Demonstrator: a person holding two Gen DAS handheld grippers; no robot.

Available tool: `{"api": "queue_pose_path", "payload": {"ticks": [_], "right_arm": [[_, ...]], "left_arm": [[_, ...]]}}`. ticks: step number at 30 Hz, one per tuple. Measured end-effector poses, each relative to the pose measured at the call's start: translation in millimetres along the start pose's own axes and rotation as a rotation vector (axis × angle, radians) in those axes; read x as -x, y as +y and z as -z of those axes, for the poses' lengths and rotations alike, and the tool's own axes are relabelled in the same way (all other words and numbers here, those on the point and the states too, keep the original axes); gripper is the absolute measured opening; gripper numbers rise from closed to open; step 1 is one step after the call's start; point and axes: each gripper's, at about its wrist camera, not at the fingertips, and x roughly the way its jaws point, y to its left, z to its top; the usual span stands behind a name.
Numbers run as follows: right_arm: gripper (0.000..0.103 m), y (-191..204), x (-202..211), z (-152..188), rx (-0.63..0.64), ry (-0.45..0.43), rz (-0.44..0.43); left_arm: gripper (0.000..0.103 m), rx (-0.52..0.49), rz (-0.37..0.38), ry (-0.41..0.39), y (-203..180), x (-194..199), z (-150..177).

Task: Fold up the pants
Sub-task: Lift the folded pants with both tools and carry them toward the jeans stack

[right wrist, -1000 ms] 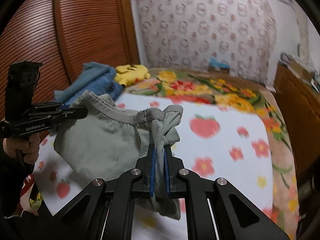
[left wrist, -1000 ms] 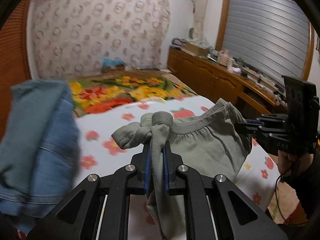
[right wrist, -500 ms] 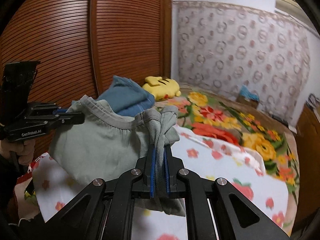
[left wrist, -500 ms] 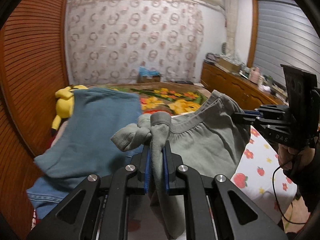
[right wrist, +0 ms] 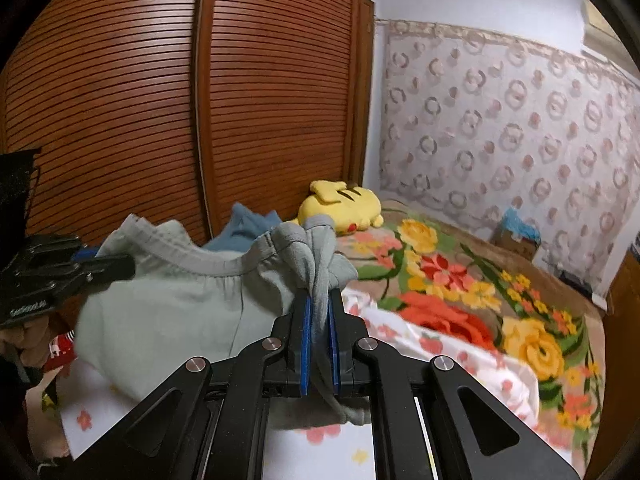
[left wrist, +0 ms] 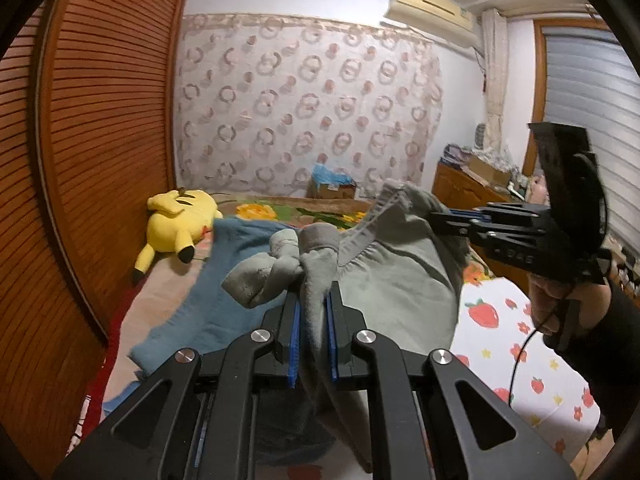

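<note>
The left gripper [left wrist: 312,312] is clamped on a bunched corner of the grey pants [left wrist: 400,280]. Its blue pads [left wrist: 295,344] squeeze the cloth from both sides. The right gripper [right wrist: 319,316] is clamped the same way on the other corner of the pants [right wrist: 172,308]. The waistband runs between the two grippers, and the rest of the pants hangs below it in the air, above the bed.

Seen from the left gripper, the right gripper [left wrist: 444,220] is ahead and to the right, pinching the far end of the waistband. A hand [left wrist: 556,304] in a dark sleeve holds it. Seen from the right gripper, the left gripper [right wrist: 120,270] is off to the left, pinching its end.

Just past the left gripper and a bit left lies a blue cloth [left wrist: 224,280], partly hidden behind the pants. Farther on, near the brown slatted doors [left wrist: 100,160], lies a yellow plush toy [left wrist: 180,224]. From the right gripper the toy [right wrist: 344,206] shows straight ahead, just beyond the pants.

To the right of the right gripper is a flowery blanket [right wrist: 460,292]. A white sheet [right wrist: 440,360] with small fruit and flower prints lies under and beside that gripper. At the far end of the bed a small box [left wrist: 330,188] sits by the patterned wall cloth [left wrist: 308,108]. A wooden cabinet [left wrist: 468,192] with clutter on top stands far off to the right of the left gripper.
</note>
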Motion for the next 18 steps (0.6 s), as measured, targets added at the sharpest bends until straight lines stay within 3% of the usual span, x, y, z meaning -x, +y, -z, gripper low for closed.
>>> {"api": "queue_pose_path", "payload": {"ticks": [7, 18], "right_arm": [[0.008, 1, -31, -23, 0.045, -0.020, -0.040], [0.008, 13, -14, -74, 0.135, -0.134, -0.076]], "left_arm": [[0.012, 0.055, -0.026, -0.064, 22, 17, -9], [0.012, 0.055, -0.084, -0.158, 44, 52, -46]]}}
